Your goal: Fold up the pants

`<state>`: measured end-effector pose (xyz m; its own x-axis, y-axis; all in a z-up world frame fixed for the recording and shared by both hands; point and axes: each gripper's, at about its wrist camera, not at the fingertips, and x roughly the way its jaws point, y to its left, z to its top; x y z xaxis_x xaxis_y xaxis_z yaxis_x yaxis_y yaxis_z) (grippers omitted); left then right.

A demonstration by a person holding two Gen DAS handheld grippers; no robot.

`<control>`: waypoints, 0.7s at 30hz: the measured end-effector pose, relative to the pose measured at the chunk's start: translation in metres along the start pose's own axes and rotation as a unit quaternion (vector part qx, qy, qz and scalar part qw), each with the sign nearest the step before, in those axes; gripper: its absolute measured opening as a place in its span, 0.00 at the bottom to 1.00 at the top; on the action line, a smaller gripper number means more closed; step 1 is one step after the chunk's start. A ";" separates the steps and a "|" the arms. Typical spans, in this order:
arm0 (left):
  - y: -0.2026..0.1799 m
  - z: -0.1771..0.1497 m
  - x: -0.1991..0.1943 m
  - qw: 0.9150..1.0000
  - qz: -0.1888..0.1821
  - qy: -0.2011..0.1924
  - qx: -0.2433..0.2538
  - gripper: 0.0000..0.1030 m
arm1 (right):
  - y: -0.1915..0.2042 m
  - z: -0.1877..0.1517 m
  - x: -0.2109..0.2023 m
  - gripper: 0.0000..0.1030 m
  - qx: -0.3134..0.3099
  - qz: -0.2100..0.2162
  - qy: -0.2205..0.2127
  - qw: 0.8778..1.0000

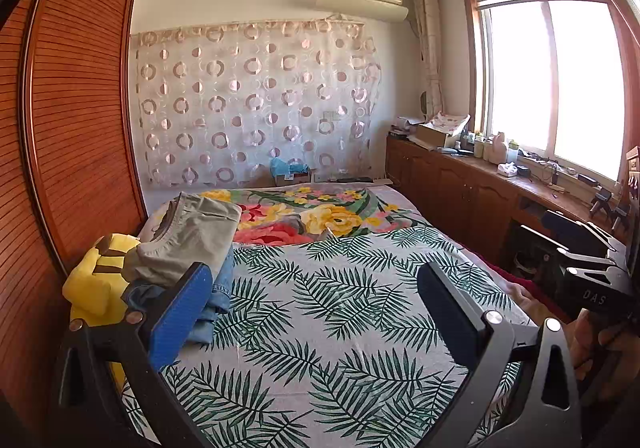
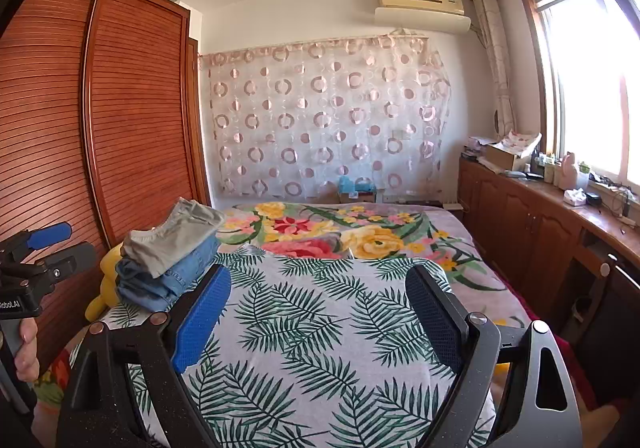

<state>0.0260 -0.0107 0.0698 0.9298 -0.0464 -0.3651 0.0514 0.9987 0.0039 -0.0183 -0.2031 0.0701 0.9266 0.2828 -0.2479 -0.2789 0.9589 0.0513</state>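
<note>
A folded stack lies at the bed's left edge: grey-green pants (image 1: 192, 236) (image 2: 172, 238) on top of folded blue jeans (image 1: 218, 290) (image 2: 172, 280). My left gripper (image 1: 314, 290) stands open over the palm-leaf sheet (image 1: 340, 308), its blue pad (image 1: 180, 320) just in front of the stack, nothing between its fingers. My right gripper (image 2: 318, 296) is open too, above the same sheet (image 2: 320, 328), with the stack off to its left. Each gripper shows at the edge of the other's view, held by a hand (image 2: 26, 344).
A yellow plush toy (image 1: 94, 280) sits beside the stack against the wooden wardrobe (image 1: 68, 108). A flowered blanket (image 1: 316, 214) covers the far half of the bed. Wooden cabinets (image 1: 460, 188) with clutter run along the right under the window (image 1: 548, 80).
</note>
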 end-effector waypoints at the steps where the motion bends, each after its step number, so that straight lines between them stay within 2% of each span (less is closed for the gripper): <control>1: 0.000 0.000 0.000 1.000 0.000 0.000 0.000 0.99 | 0.000 0.000 0.000 0.87 0.000 0.000 0.000 1.000; 21: 0.000 0.000 0.000 1.000 0.001 0.000 -0.001 0.99 | -0.002 0.000 0.001 0.87 -0.001 -0.001 0.000 1.000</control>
<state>0.0262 -0.0105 0.0696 0.9298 -0.0441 -0.3654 0.0486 0.9988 0.0031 -0.0165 -0.2047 0.0698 0.9268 0.2814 -0.2487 -0.2781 0.9593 0.0491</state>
